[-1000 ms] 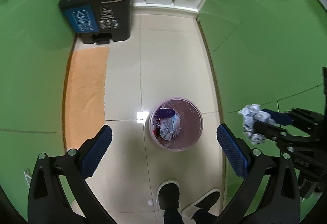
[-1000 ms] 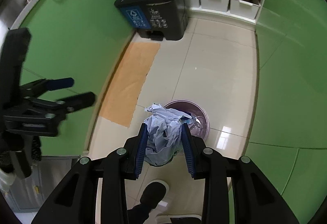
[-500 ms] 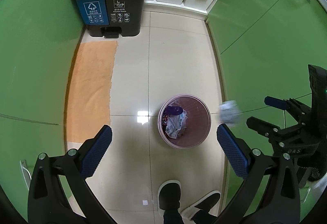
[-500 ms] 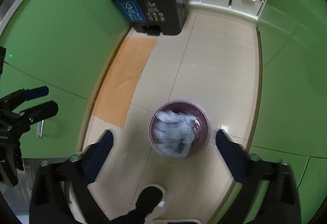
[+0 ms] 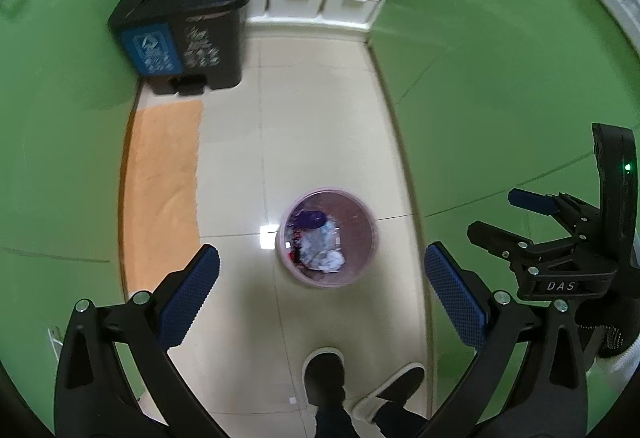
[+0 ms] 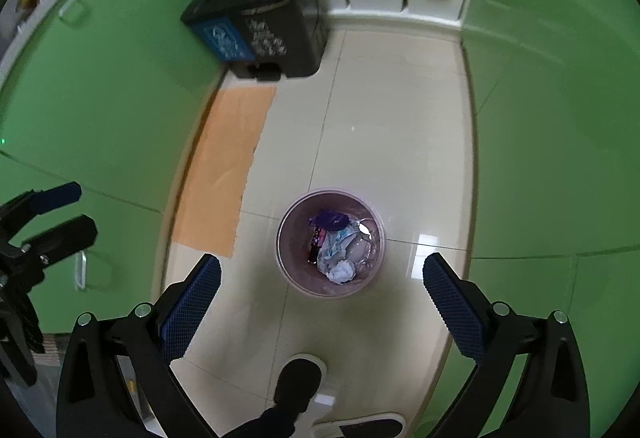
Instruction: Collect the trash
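A small pink waste basket (image 5: 370,234) stands on the tiled floor, also in the right wrist view (image 6: 285,238). Inside lie a crumpled white paper ball (image 6: 342,272), a light blue wrapper (image 6: 334,244) and a purple item (image 6: 330,218); the ball also shows in the left wrist view (image 5: 330,261). My left gripper (image 5: 322,292) is open and empty, high above the basket. My right gripper (image 6: 322,298) is open and empty above the basket. The right gripper shows in the left wrist view (image 5: 508,214), and the left gripper in the right wrist view (image 6: 66,210).
A black pedal bin with a blue label (image 5: 180,34) stands at the far end by white shelves with storage boxes (image 5: 320,0). An orange mat (image 5: 162,190) lies along the left. Green cabinet doors (image 5: 500,78) line both sides. The person's shoes (image 5: 324,370) are below.
My right gripper opened and let go of the crumpled paper, which fell into the basket. Both grippers have shifted a little above the basket.
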`<action>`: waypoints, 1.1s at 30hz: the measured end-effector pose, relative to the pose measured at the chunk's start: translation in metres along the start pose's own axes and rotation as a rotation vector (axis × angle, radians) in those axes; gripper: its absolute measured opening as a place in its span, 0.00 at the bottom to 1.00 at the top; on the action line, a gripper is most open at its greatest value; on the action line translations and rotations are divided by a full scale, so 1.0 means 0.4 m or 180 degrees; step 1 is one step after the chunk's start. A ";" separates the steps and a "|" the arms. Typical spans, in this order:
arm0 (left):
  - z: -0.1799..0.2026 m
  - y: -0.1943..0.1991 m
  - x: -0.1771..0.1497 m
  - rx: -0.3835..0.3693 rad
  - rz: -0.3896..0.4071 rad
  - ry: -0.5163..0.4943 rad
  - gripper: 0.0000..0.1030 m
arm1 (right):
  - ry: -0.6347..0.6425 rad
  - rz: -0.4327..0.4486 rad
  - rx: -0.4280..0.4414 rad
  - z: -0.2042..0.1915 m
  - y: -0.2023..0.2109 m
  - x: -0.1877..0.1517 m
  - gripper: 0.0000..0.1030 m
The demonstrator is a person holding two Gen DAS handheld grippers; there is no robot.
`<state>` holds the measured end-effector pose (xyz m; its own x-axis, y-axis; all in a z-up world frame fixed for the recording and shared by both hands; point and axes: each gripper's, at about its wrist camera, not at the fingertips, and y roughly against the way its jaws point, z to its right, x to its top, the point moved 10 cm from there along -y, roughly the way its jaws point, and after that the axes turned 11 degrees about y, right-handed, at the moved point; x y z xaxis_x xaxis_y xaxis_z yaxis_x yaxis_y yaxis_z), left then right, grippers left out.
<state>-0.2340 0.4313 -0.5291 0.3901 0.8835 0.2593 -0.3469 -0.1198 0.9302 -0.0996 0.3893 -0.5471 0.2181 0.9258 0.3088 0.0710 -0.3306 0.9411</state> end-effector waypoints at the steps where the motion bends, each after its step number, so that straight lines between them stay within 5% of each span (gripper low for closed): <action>1: 0.032 0.029 0.003 -0.0032 0.0021 -0.0058 0.97 | -0.0030 0.0040 -0.0019 0.006 0.038 0.002 0.94; 11: 0.379 0.359 0.031 -0.0412 0.0257 -0.0710 0.97 | -0.0473 0.0555 -0.0441 0.121 0.557 -0.043 0.94; 20: 0.672 0.599 0.012 -0.0770 0.0415 -0.1283 0.97 | -0.0989 0.1049 -0.1026 0.266 1.008 -0.202 0.94; 33: 0.994 0.830 -0.061 -0.1128 0.0680 -0.1842 0.97 | -0.1534 0.1490 -0.1649 0.432 1.427 -0.500 0.94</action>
<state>-0.0195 0.1900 -0.1234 0.6388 0.4632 0.6143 -0.6846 -0.0223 0.7286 0.0656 -0.0163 -0.0957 0.5131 0.4963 0.7003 -0.5591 -0.4258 0.7114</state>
